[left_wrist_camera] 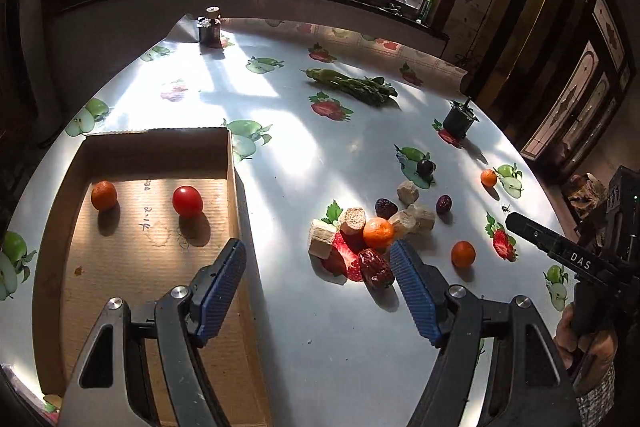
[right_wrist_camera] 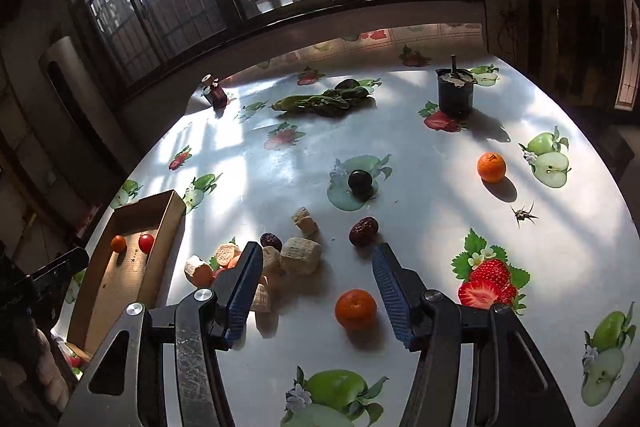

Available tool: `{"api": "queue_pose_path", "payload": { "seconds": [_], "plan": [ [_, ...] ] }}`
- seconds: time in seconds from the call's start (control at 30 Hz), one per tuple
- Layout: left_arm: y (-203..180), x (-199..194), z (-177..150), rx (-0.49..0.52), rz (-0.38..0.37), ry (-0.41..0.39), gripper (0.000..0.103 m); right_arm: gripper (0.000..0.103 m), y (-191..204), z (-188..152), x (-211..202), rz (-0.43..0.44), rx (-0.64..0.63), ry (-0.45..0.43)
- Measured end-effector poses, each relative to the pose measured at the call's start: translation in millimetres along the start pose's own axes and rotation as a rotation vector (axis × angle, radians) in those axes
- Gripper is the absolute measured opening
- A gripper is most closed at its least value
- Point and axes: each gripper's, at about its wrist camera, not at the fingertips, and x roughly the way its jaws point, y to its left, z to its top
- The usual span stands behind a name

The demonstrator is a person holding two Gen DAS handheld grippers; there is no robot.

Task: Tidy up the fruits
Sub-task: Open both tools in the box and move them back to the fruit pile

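A cardboard box [left_wrist_camera: 234,183] lies at the left with a small orange [left_wrist_camera: 103,195] and a red tomato [left_wrist_camera: 187,201] inside; it also shows in the right wrist view [right_wrist_camera: 170,223]. My left gripper [left_wrist_camera: 318,253] is open and empty above the box's right wall. Right of it lie an orange [left_wrist_camera: 378,232], a red date [left_wrist_camera: 375,267] and tan chunks [left_wrist_camera: 322,244]. My right gripper [right_wrist_camera: 316,259] is open and empty above the table, with an orange [right_wrist_camera: 355,308] between its fingers. Another orange [right_wrist_camera: 491,167], a date [right_wrist_camera: 363,230] and a dark plum [right_wrist_camera: 361,182] lie further off.
The round table [right_wrist_camera: 420,187] has a fruit-print cloth. Green vegetables [right_wrist_camera: 324,101], a black pot [right_wrist_camera: 455,89] and a small dark jar [right_wrist_camera: 216,93] stand at the far side. A dried stem piece [right_wrist_camera: 524,214] lies at the right. The right gripper's body [left_wrist_camera: 560,247] shows at the right edge.
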Motion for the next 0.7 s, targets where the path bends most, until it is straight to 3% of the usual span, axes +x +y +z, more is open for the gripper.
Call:
{"api": "queue_pose_path", "payload": {
  "seconds": [0.1,0.23,0.57,0.7],
  "plan": [
    [-25,28,-15,0.053,-0.015,0.046,0.073,0.061,-16,-13,9,-0.012,0.001,0.046],
    [-45,58,-29,0.103,-0.012,0.105,0.049,0.061,-23,-31,30,0.001,-0.021,0.108],
    [-41,92,-27,0.070,-0.007,0.136,0.048,0.059,-11,-41,56,-0.002,-0.094,0.134],
    [-46,99,-25,0.079,-0.018,0.137,0.048,0.054,-11,-41,61,-0.005,-0.097,0.142]
  ]
}}
